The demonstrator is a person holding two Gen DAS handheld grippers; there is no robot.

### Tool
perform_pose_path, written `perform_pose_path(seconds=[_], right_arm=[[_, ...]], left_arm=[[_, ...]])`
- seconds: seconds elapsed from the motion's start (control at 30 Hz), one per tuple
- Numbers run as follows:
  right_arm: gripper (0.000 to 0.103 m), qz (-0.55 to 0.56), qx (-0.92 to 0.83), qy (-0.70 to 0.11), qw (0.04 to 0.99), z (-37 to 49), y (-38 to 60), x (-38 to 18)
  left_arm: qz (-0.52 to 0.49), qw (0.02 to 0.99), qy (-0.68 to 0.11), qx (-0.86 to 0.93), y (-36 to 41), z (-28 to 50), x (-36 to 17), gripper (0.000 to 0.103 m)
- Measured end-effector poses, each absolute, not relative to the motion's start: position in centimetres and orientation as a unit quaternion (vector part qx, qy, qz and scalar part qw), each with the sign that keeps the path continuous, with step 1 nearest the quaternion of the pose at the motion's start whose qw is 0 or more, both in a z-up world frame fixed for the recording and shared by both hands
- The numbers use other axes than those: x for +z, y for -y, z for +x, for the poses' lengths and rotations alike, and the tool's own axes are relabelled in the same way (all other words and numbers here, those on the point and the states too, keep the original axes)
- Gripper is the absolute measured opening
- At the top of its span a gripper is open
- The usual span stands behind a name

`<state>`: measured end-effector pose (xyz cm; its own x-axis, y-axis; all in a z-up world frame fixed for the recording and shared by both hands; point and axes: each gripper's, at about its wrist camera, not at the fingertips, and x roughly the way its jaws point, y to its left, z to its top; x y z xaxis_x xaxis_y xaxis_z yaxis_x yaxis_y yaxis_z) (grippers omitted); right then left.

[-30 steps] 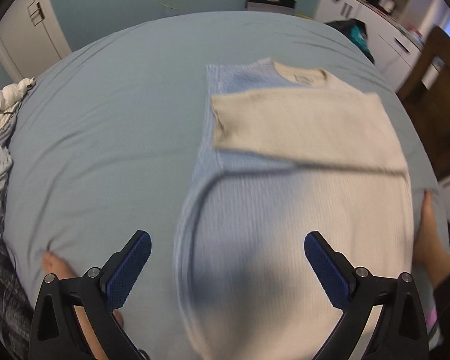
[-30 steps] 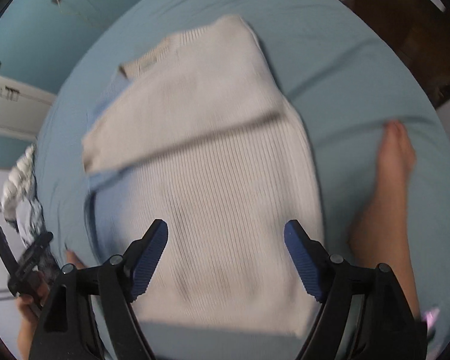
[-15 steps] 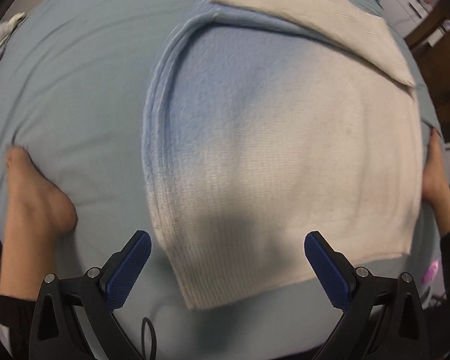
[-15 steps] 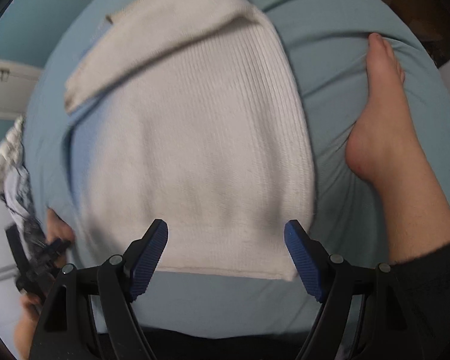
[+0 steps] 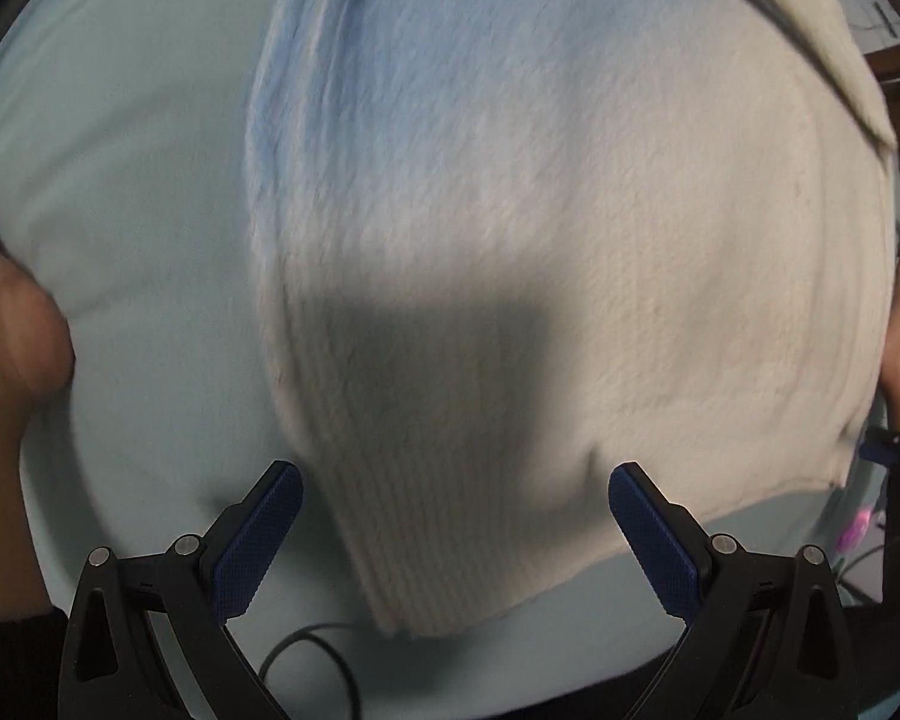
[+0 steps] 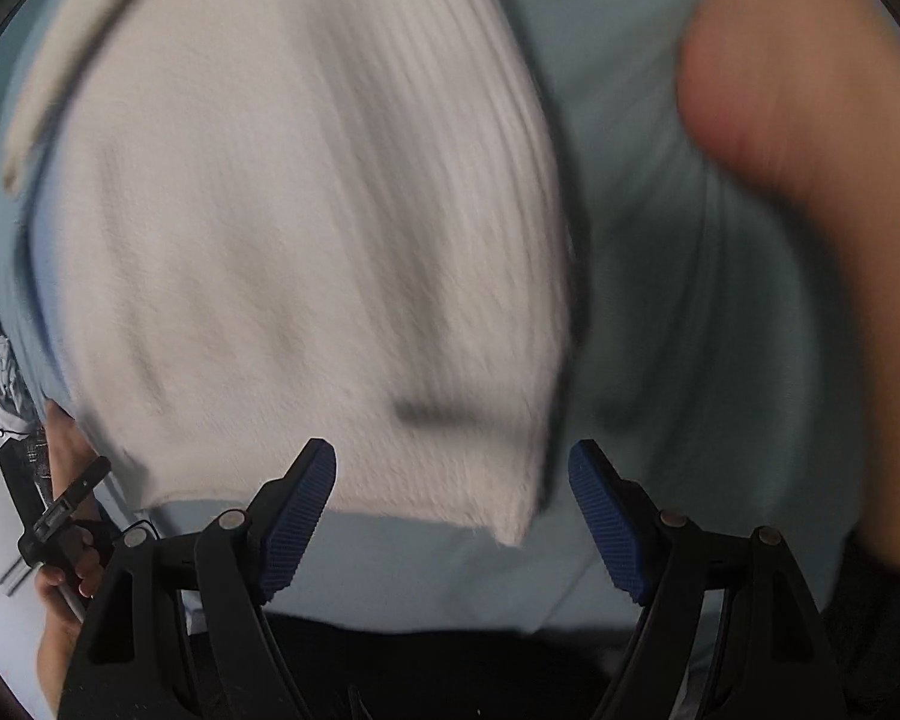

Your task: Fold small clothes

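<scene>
Both grippers have dropped much closer to the bed than a second ago, so the sweater now fills each view. The left gripper [image 5: 455,513] is spread wide, empty, straddling the near left hem corner of the cream and blue sweater [image 5: 540,228]. The right gripper [image 6: 452,489], also spread, brackets the near right corner. The sweater lies flat on the blue sheet [image 5: 120,192], hem near, neckline far.
</scene>
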<state>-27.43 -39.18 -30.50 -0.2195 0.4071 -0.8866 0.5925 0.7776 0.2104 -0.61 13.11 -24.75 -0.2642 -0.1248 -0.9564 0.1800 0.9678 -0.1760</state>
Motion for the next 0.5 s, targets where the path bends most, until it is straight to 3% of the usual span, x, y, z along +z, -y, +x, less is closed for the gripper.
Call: perform_pose_path(seconds=[0.3, 0.37, 0.4, 0.43, 0.47, 0.5], right_arm=[[0.077, 0.259, -0.073, -0.824, 0.498, -28.3, 37.1, -35.9], [0.075, 0.252, -0.088, -0.819, 0.507, -28.1, 36.5, -36.0], [0.074, 0.242, -0.092, -0.82, 0.511, -27.8, 36.0, -35.8], [0.064, 0.227, -0.091, -0.819, 0.519, -27.7, 35.5, -35.7], [0.047, 0.209, -0.08, -0.818, 0.529, -27.4, 34.9, -35.5], [0.034, 0.197, -0.068, -0.817, 0.538, -27.1, 34.1, -35.1]], left_arm=[[0.05, 0.583, -0.805, -0.094, -12.7, -2.2, -26.4, 0.103], [0.059, 0.585, -0.805, -0.086, -12.3, -2.2, -26.3, 0.099], [0.065, 0.585, -0.804, -0.086, -12.0, -2.3, -26.2, 0.092], [0.069, 0.588, -0.801, -0.092, -11.4, -2.4, -25.7, 0.078], [0.074, 0.589, -0.798, -0.101, -10.8, -2.5, -25.3, 0.07], [0.081, 0.591, -0.795, -0.11, -10.1, -2.7, -24.8, 0.05]])
